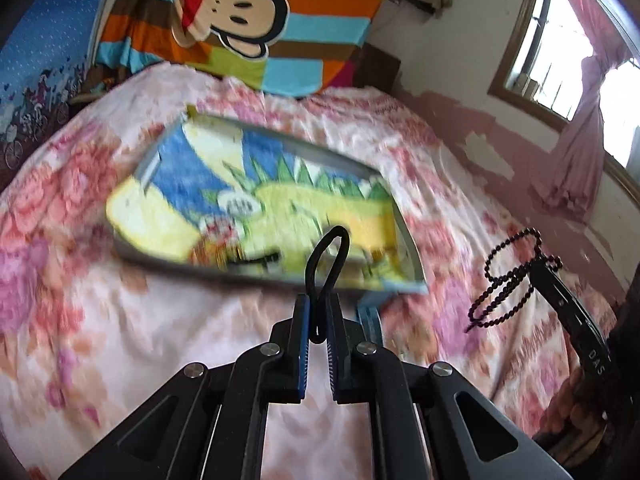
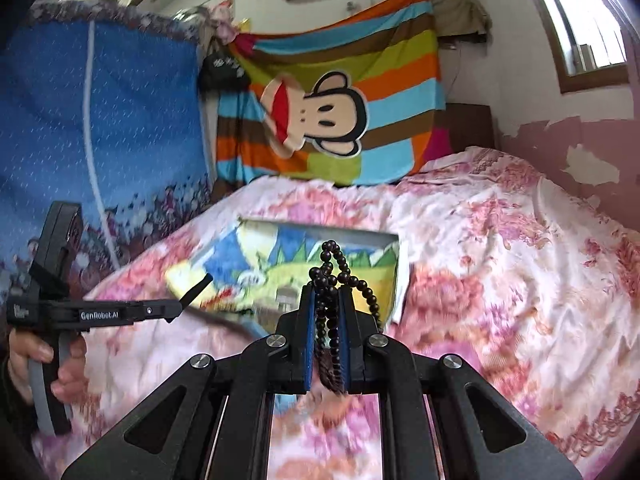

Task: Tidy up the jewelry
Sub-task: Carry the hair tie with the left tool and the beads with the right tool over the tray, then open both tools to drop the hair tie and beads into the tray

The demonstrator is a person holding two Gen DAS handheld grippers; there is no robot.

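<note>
— What do the grippers hold?
— Left gripper [image 1: 318, 320] is closed on a black loop [image 1: 329, 258]; right gripper [image 2: 326, 312] is clamped on dark beads [image 2: 334, 280].
— And the tray [image 1: 404, 220]?
— On the bed [image 1: 200, 340], just ahead of both.

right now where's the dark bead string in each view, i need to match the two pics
Left wrist view: the dark bead string hangs at the right edge, looped from the right gripper.
Right wrist view: the dark bead string sits at bottom centre, clamped between the right gripper's blue pads.
Shared landmark: the cartoon tray on the floral bedspread, beyond the beads in both.
</note>
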